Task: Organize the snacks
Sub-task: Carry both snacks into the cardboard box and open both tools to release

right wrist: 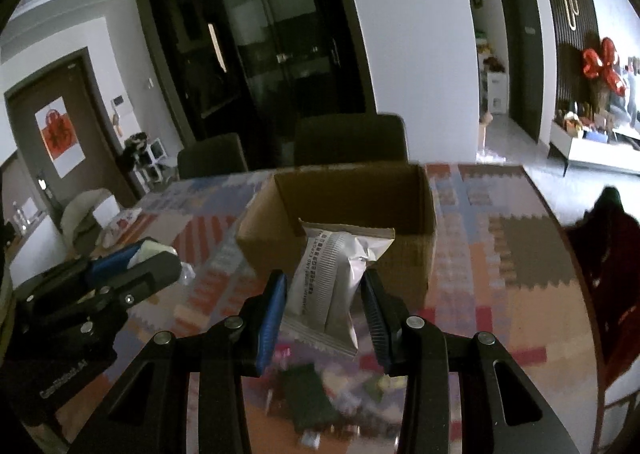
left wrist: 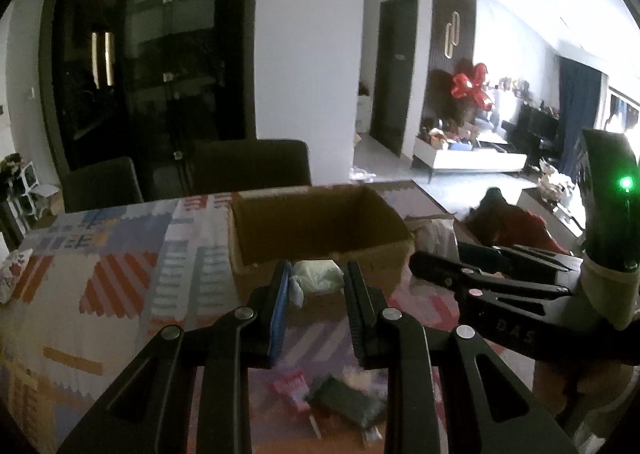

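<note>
An open cardboard box (left wrist: 320,221) stands on the patterned table, also in the right wrist view (right wrist: 344,205). My left gripper (left wrist: 316,286) is shut on a pale green-white snack packet (left wrist: 316,278) just before the box's near wall. My right gripper (right wrist: 324,294) is shut on a white snack packet (right wrist: 332,286), held upright in front of the box. The right gripper also shows in the left wrist view (left wrist: 480,274), to the right of the box. The left gripper shows in the right view (right wrist: 132,266). Loose snacks, pink (left wrist: 290,386) and dark green (left wrist: 346,402), lie below on the table.
The table has a patchwork cloth (left wrist: 120,282). Two dark chairs (left wrist: 248,165) stand behind the far edge. A red garment (right wrist: 612,266) lies at the right. More loose packets (right wrist: 312,402) lie under my right gripper.
</note>
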### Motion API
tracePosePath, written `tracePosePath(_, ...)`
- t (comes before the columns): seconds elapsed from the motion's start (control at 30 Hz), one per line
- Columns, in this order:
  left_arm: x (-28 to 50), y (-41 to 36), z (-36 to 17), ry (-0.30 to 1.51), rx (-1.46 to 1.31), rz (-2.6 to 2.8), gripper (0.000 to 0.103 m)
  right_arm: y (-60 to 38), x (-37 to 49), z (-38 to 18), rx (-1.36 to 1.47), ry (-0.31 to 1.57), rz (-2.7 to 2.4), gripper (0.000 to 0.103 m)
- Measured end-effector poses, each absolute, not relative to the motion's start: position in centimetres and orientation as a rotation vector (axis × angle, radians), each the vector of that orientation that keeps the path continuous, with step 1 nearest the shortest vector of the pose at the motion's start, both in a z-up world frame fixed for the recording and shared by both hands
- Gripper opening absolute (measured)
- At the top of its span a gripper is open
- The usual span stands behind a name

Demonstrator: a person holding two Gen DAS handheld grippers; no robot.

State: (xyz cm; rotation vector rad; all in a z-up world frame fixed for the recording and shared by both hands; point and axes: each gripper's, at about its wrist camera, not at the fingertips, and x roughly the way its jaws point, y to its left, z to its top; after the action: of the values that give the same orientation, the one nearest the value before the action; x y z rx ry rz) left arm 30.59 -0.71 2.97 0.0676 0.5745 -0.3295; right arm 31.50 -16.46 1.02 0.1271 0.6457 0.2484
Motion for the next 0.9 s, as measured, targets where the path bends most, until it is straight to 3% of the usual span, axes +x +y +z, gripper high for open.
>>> tracePosePath(0.4, 36.8, -0.6, 5.0, 0.588, 0.081, -0.304, 0.027, -15.3, 37.2, 4.0, 0.08, 0.632, 0.265, 0.04)
tracePosePath(0.9, 45.6, -1.6, 3.6, 0.713, 0.069, -0.323, 0.027, -16.8, 45.6, 1.1, 0.137, 0.829, 0.237, 0.04)
